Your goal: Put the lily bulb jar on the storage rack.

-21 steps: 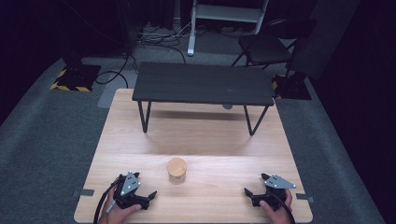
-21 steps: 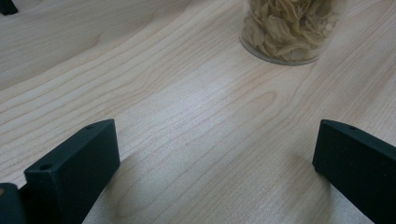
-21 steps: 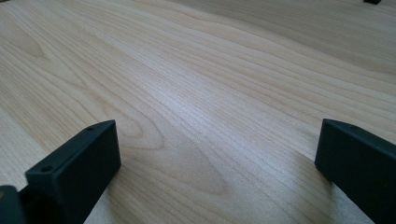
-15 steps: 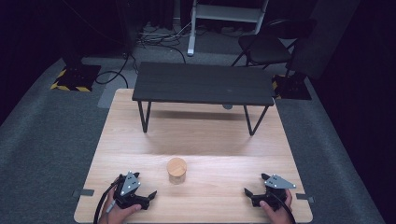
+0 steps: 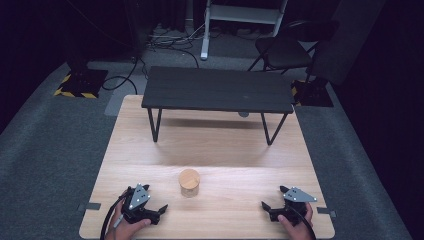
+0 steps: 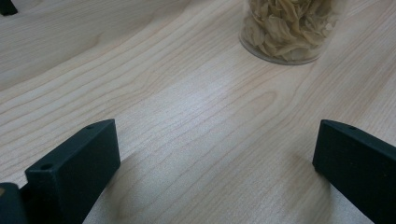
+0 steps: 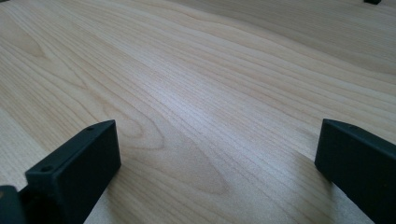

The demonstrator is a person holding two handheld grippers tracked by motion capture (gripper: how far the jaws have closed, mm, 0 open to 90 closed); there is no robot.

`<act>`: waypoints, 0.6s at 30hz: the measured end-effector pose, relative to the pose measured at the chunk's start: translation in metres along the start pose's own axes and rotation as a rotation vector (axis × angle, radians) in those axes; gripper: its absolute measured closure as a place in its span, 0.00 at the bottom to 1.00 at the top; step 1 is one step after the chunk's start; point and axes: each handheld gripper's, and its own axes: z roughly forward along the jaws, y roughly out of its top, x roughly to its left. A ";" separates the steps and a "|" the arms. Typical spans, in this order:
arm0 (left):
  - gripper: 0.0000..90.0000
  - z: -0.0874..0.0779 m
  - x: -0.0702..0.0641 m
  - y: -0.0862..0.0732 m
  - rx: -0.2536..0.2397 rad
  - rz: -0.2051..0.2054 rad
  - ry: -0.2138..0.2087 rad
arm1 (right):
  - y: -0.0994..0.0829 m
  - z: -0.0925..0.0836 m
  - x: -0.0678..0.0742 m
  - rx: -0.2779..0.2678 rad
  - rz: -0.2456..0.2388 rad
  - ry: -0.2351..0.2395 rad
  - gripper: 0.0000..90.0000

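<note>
High view: one wooden table point(image 5: 150, 150), one black bench point(image 5: 217, 90) set at its far end, one cork-lidded jar point(image 5: 189, 182) placed between two grippers, left gripper point(image 5: 156, 210), right gripper point(image 5: 270, 206), left gripper view: two jaws spread wide, jar ahead, right gripper view: two jaws spread wide over bare wood.

Left tongs point(image 5: 161, 209) and right tongs point(image 5: 266, 207) sit low at the near edge, each held in a hand, jaws spread wide and pointing inward.
</note>
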 end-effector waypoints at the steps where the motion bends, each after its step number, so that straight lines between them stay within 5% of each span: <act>1: 0.01 0.000 0.000 0.000 0.001 0.001 0.000 | 0.000 0.000 0.000 0.000 0.000 0.000 0.00; 8: 0.03 -0.002 -0.002 0.011 0.028 0.008 0.012 | 0.000 0.000 0.000 0.000 0.000 0.000 0.00; 12: 0.03 -0.002 -0.003 0.021 0.024 0.069 -0.014 | 0.000 0.000 0.000 0.000 0.000 0.000 0.00; 18: 0.03 0.003 -0.008 0.046 0.006 0.102 -0.034 | 0.000 0.000 0.000 0.000 0.000 0.000 0.00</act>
